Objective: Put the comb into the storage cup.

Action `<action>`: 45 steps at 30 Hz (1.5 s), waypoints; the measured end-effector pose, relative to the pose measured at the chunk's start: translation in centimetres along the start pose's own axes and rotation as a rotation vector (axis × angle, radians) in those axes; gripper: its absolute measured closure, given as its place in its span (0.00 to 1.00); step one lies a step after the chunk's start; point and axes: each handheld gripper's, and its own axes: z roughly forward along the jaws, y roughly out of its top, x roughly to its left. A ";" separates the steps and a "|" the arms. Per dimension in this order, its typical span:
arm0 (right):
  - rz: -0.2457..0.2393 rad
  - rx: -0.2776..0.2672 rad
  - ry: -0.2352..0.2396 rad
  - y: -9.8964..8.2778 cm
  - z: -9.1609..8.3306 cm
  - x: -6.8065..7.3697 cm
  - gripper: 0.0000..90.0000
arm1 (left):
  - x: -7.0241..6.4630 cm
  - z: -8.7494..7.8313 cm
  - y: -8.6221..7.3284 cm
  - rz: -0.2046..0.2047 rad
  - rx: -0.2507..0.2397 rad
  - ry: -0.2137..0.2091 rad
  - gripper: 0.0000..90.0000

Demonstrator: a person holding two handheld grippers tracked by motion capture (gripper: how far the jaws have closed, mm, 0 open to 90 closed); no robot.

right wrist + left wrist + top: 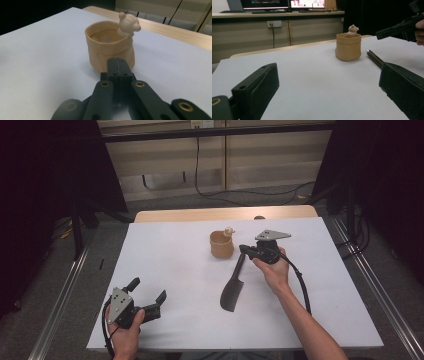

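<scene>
The tan pot (222, 245), with a small bear figure (229, 231) on its rim, stands upright on the white table (175, 265). Just right of the pot, the right gripper (243, 249) has its jaws pressed together, above a black spatula's (232, 287) handle. Well apart from the pot, toward the person, the left gripper (147, 290) has its jaws wide apart.

High view: fixed overhead, near side, looking forward and down on the whole white table (175, 270). Left gripper view: low at 7 o'clock, facing 1 o'clock across the table; tan pot (348, 46) well off. Right gripper view: just above the table, right of centre, facing 9 o'clock, pot close. All three share the pot.
</scene>
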 end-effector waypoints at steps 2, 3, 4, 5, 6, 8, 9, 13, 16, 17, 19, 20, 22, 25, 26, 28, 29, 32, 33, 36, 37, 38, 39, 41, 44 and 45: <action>0.005 0.018 0.002 -0.1 0.3 -0.1 1.00 | 0.0 0.0 0.0 0.001 0.001 0.001 0.03; 0.008 0.025 0.005 -0.1 0.4 -0.1 1.00 | 0.1 0.0 0.0 0.007 0.003 0.002 0.03; 0.009 0.029 0.004 -0.1 0.5 -0.2 1.00 | 0.0 0.0 0.0 0.003 0.001 0.001 0.03; 0.011 0.034 0.007 -0.1 0.6 -0.2 1.00 | 0.0 0.0 0.0 0.003 0.001 0.002 0.03; 0.009 0.045 0.009 -0.1 0.7 -0.2 1.00 | 0.0 0.0 0.0 0.004 0.001 0.001 0.03; 0.005 0.059 0.006 0.0 0.8 -0.4 1.00 | 0.0 0.0 0.0 0.004 0.001 0.001 0.03; 0.002 0.066 0.004 0.0 0.9 -0.5 1.00 | 0.0 0.0 0.0 0.005 0.003 0.002 0.03; 0.008 0.093 -0.002 0.2 1.2 -0.7 1.00 | 0.0 0.0 0.0 0.003 0.001 0.000 0.03; 0.003 0.121 -0.003 0.3 1.6 -0.8 1.00 | 0.0 0.1 0.0 0.006 0.003 0.002 0.03; 0.002 0.131 -0.010 0.3 1.7 -0.8 1.00 | 0.0 0.1 0.0 0.006 0.004 0.002 0.03; 0.005 0.151 -0.013 0.4 2.1 -1.1 1.00 | 0.0 0.0 0.0 0.007 0.004 0.000 0.03; 0.005 0.151 -0.013 0.4 2.1 -1.1 1.00 | 0.0 0.0 0.0 0.006 0.002 0.000 0.03; 0.002 0.168 -0.015 0.3 2.3 -1.2 1.00 | 0.0 0.1 0.0 0.005 0.002 0.001 0.03; -0.004 0.185 -0.015 0.2 2.5 -1.2 1.00 | 0.1 0.1 0.0 0.006 0.005 0.000 0.03; -0.003 0.193 -0.014 0.2 2.6 -1.2 1.00 | 0.0 0.1 0.0 0.006 0.005 0.000 0.03; -0.002 0.198 -0.012 0.2 2.8 -1.3 1.00 | 0.0 0.1 0.0 0.004 0.004 0.000 0.03; 0.000 0.202 -0.011 0.2 2.9 -1.3 1.00 | 0.0 0.1 0.0 0.004 0.004 0.000 0.03; -0.010 0.216 -0.011 0.2 3.1 -1.3 1.00 | 0.0 0.1 0.0 0.006 0.004 0.000 0.03; -0.010 0.219 -0.008 0.2 3.2 -1.2 1.00 | 0.1 0.1 0.0 0.005 0.004 0.001 0.03; -0.021 0.232 -0.004 0.2 3.5 -1.2 1.00 | 0.0 0.1 -0.1 0.000 0.005 -0.001 0.03; -0.020 0.238 -0.005 0.2 3.6 -1.2 1.00 | 0.0 0.2 -0.1 -0.002 0.002 -0.002 0.03; -0.023 0.240 -0.005 0.1 3.6 -1.2 1.00 | 0.0 0.2 -0.1 0.001 0.002 -0.004 0.03; -0.023 0.240 -0.007 0.1 3.7 -1.2 1.00 | 0.0 0.2 0.0 0.002 0.001 -0.004 0.03; -0.021 0.239 -0.007 0.0 3.8 -1.2 1.00 | 0.0 0.2 -0.1 -0.001 0.000 -0.002 0.03; -0.033 0.261 -0.013 0.0 4.0 -1.3 1.00 | 0.1 0.1 -0.1 0.003 0.005 -0.002 0.03; -0.033 0.261 -0.013 0.0 4.0 -1.3 1.00 | 0.1 0.1 -0.1 0.002 0.004 -0.003 0.03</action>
